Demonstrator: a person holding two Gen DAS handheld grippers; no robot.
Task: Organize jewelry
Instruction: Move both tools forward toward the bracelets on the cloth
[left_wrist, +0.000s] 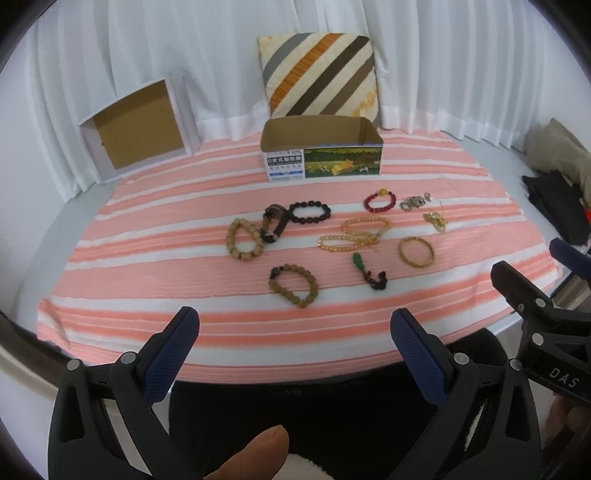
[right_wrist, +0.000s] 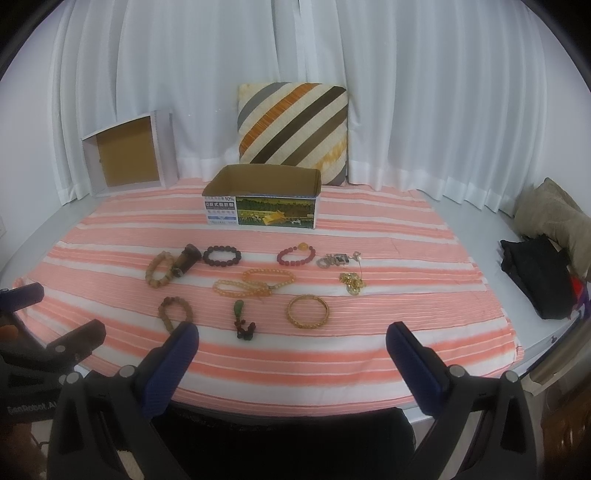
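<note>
Hovering over jewelry spread on a pink-and-white striped cloth (left_wrist: 258, 325).
Left wrist view: the left tool (left_wrist: 295, 328) gapes empty; beaded bracelets lie before an open printed cardboard box (left_wrist: 321, 147). Right wrist view: the right tool (right_wrist: 291, 343) gapes empty near a gold bangle (right_wrist: 307, 310).

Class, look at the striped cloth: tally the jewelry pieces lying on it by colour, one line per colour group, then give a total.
Tan wooden bead bracelets: 2
Dark brown or black pieces: 2
Red bead bracelet: 1
Amber bead strands: 2
Gold pieces: 2
Silver piece: 1
Green pendant: 1
Total: 11
</note>
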